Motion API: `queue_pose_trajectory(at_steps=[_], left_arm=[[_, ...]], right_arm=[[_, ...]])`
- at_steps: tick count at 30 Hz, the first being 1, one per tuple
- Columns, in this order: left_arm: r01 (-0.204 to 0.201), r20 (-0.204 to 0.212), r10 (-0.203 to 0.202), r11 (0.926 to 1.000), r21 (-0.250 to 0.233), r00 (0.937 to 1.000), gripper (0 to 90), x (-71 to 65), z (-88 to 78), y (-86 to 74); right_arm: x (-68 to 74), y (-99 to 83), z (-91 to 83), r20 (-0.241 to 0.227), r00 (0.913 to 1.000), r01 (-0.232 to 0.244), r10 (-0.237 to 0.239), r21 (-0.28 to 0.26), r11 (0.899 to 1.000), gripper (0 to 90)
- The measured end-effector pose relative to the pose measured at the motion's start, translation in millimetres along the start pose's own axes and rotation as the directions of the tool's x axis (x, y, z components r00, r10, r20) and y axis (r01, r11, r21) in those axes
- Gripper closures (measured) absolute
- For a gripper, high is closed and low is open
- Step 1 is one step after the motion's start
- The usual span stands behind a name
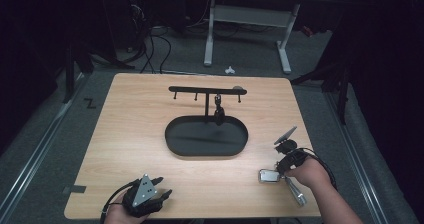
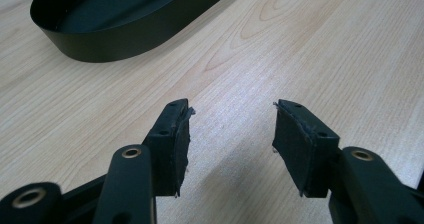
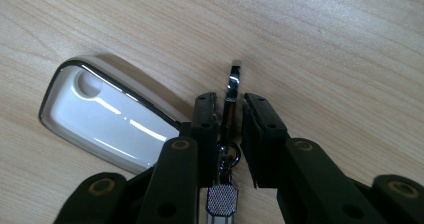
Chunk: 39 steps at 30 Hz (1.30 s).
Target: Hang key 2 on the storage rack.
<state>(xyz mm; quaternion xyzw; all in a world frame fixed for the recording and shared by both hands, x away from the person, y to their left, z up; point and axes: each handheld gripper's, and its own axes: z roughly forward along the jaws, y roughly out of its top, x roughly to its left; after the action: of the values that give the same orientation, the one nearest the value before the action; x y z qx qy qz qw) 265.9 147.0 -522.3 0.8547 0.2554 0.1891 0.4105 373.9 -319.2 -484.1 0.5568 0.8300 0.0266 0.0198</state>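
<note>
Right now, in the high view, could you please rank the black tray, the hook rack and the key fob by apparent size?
1. Black tray
2. Hook rack, narrower than the tray
3. Key fob, clearly smallest

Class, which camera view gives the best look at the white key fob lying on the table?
The right gripper view: the white key fob lies close, beside the right gripper, glossy face clear. The high view shows it small at the hand; the left gripper view looks toward the black tray.

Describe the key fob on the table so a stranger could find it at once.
Start at the black oval metal tray mid-table, then look toward the table's near right corner. By the right tool lies a glossy white rounded-rectangle key fob with a chrome keyring: the shiniest, palest thing there.
</note>
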Motion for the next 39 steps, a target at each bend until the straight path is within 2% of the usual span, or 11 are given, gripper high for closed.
queue_pose_trajectory(at_steps=[7,8,9,11,18,21,22,27,28,30,39], left_arm=[[0.0,0.002,0.0,1.0,0.002,1.0,48.4,-1.0,0.7,0.1],[0.0,0.002,0.0,1.0,0.003,1.0,48.4,-1.1,0.7,0.1],[0.001,0.002,-0.001,1.0,0.001,1.0,48.4,-1.1,0.6,0.0],[0.001,0.002,-0.001,1.0,0.002,1.0,48.4,-1.0,0.5,0.0],[0.001,0.002,-0.001,1.0,0.002,1.0,48.4,-0.7,0.2,0.0],[0.006,0.002,-0.006,1.0,0.0,1.0,48.4,-0.1,0.1,-0.2],[0.006,0.002,-0.006,1.0,0.0,1.0,48.4,-0.1,0.1,-0.2],[0.001,0.004,-0.001,1.0,0.0,1.0,48.3,-0.6,0.1,0.2],[0.001,0.004,-0.001,1.0,0.0,1.0,48.3,-0.6,0.1,0.2],[0.0,0.004,0.0,1.0,-0.001,1.0,48.3,-0.4,-0.1,0.3],[0.005,0.003,-0.005,1.0,-0.002,1.0,48.3,0.3,-1.0,0.0]], right_arm=[[-3.7,-5.7,-1.2,-0.016,0.9997,-0.016,0.016,0.0,1.0,74.1],[-3.6,-6.4,0.2,-0.021,0.9997,-0.014,0.014,0.001,1.0,75.4],[-1.6,-7.5,1.5,-0.016,0.9999,0.0,0.0,0.002,1.0,83.5],[-0.8,-7.6,1.8,-0.014,0.9999,0.005,-0.005,0.002,1.0,85.8],[1.9,-7.2,1.1,-0.001,0.9996,0.027,-0.027,-0.003,1.0,86.4],[3.2,-3.7,-13.9,-0.016,0.9993,0.033,-0.033,-0.036,0.999,86.3],[3.2,-3.7,-13.9,-0.016,0.9993,0.033,-0.033,-0.036,0.999,86.3],[9.9,1.7,-45.4,-0.028,0.9982,0.05,-0.052,-0.075,0.996,86.3],[9.9,1.7,-45.4,-0.028,0.9982,0.05,-0.052,-0.075,0.996,86.3],[12.9,4.4,-58.1,-0.032,0.9967,0.071,-0.075,-0.097,0.993,86.3],[22.3,12.1,-88.0,-0.026,0.996,0.081,-0.086,-0.151,0.985,86.3]])
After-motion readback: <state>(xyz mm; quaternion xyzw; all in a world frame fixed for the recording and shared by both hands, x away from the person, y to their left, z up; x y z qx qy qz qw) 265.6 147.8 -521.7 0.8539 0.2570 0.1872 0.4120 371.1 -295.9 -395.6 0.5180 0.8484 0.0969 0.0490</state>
